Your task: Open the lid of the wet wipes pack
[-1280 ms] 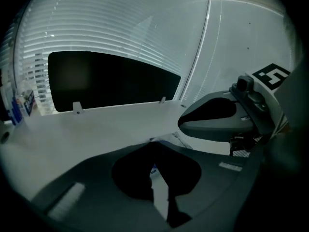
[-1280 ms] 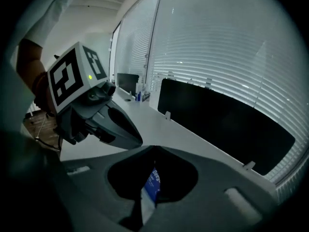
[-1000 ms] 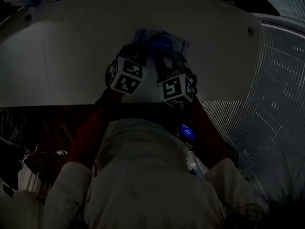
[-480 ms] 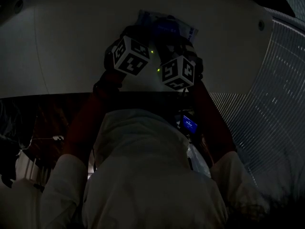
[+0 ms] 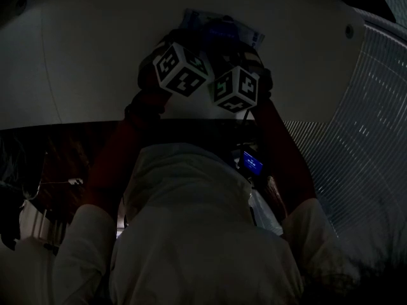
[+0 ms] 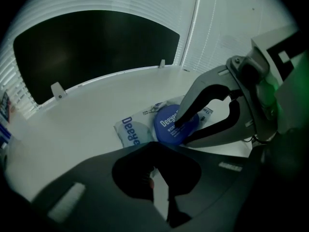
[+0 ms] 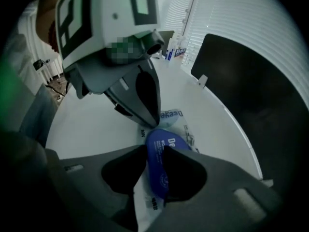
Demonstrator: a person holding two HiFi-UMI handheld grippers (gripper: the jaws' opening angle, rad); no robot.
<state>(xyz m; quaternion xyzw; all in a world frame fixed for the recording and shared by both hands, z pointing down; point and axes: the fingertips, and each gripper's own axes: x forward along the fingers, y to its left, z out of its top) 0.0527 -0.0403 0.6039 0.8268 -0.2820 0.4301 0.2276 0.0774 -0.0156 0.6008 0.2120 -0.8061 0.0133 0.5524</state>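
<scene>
Right gripper view: wet wipes pack [image 7: 176,116] lies flat on the white table [image 7: 91,124], with its round blue lid [image 7: 157,163] on top. Head view puts the pack well in from the table's near edge, toward the far side. The curved table edge runs close behind it in both gripper views.

- On the right tongs [image 7: 153,151] the jaws are wide and have just been opening, and the lid sits between them.
- Left gripper view shows one right finger tip resting on the lid's top face. The other finger is low at the lid's rim, near the table. The pads are not clamped on it. Can't tell if the lid has lifted at all.
- On the left tongs [image 6: 154,149] the jaws are drawn together, tips down on the pack's film just beside the lid, at the end with the blue print. Can't tell whether film is pinched between them.
- Both tongs point steeply down.

Head view: left marker cube [image 5: 181,68] and right marker cube [image 5: 236,88] sit side by side, almost touching, and cover most of the pack.

Further out:
- Small bottles [image 7: 175,50] stand at the table's far end.
- A dark panel [image 6: 91,47] lies beyond the curved edge.
- Nearest the head camera is the person's pale garment [image 5: 191,234], with a lit blue screen [image 5: 252,162] by it.
</scene>
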